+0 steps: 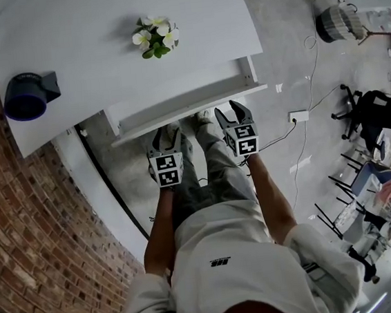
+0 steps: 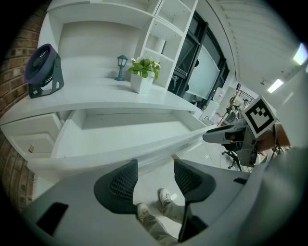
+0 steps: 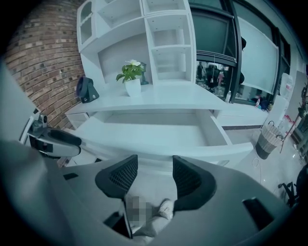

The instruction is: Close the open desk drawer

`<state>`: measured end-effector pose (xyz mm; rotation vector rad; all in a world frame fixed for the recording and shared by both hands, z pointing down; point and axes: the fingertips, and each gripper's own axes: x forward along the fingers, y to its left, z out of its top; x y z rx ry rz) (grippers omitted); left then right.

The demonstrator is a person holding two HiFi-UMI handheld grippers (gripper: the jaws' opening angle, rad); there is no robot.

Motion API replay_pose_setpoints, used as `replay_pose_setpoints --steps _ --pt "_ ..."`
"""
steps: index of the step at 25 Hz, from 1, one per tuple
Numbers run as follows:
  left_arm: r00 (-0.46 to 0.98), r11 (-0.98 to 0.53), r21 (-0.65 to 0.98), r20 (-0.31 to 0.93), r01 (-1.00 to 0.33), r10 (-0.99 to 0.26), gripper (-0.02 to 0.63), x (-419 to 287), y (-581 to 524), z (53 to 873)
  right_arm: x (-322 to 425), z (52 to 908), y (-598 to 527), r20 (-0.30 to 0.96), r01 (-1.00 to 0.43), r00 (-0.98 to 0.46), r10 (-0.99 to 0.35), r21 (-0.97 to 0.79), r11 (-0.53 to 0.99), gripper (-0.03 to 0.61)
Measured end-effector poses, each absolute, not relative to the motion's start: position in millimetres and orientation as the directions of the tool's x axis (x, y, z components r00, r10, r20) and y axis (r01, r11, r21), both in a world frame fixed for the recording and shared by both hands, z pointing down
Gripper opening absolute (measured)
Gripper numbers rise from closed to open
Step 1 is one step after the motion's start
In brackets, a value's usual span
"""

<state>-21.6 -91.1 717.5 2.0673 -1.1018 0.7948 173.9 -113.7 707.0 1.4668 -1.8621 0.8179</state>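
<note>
Head view is being filled largely by the white desk [image 1: 102, 58], lying ahead of both tools. One open drawer [image 1: 190, 108] is being shown pulled out from under the desk. Its long front panel is lying just ahead of the tips of both tools, apparently not yet being touched.

The left tool [image 1: 167, 134] and the right tool [image 1: 232, 112] are being held side by side below that panel. In the gripper views the jaws of each are being held apart. Nothing is being gripped; only the floor and the person's shoes are showing between them.

The drawer is being judged stiff, wide, shallow and empty, so probably light and free-sliding. No grasp is being called for. The front panel is best being pushed flat, one tool either side of its middle, since a push at one end could be skewing so wide a drawer on its runners.

Farther ahead of the tools, on the desk, one fan [image 1: 28, 95], one potted plant [image 1: 156, 35] and one small lantern ornament [image 2: 121, 67] are being counted.
</note>
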Motion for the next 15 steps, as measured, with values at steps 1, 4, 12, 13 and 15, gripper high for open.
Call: replay_pose_setpoints --steps 1,4,12,13,15 --pt "0.455 -0.423 0.259 0.755 -0.868 -0.472 0.25 -22.3 -93.4 717.9 174.7 708.2 -114.8 0.785 -0.976 -0.191 -0.59 -0.089 0.198 0.225" --pt "0.431 -0.398 0.246 0.759 -0.884 -0.488 0.25 -23.7 -98.1 720.4 172.7 706.9 -119.0 0.785 -0.971 -0.212 -0.583 -0.1 0.219 0.225" --pt "0.383 -0.343 0.224 0.764 -0.912 -0.52 0.25 -24.9 -115.7 719.9 171.4 704.8 -132.4 0.779 -0.958 -0.253 -0.573 -0.118 0.262 0.225" --pt "0.38 -0.339 0.223 0.764 -0.914 -0.522 0.25 -24.7 -117.3 720.1 171.7 704.5 -133.8 0.779 -0.956 -0.256 -0.572 -0.118 0.267 0.225" --pt "0.374 -0.33 0.222 0.763 -0.918 -0.527 0.25 -25.3 -120.8 720.5 171.6 704.6 -136.6 0.779 -0.954 -0.261 -0.571 -0.118 0.276 0.225"
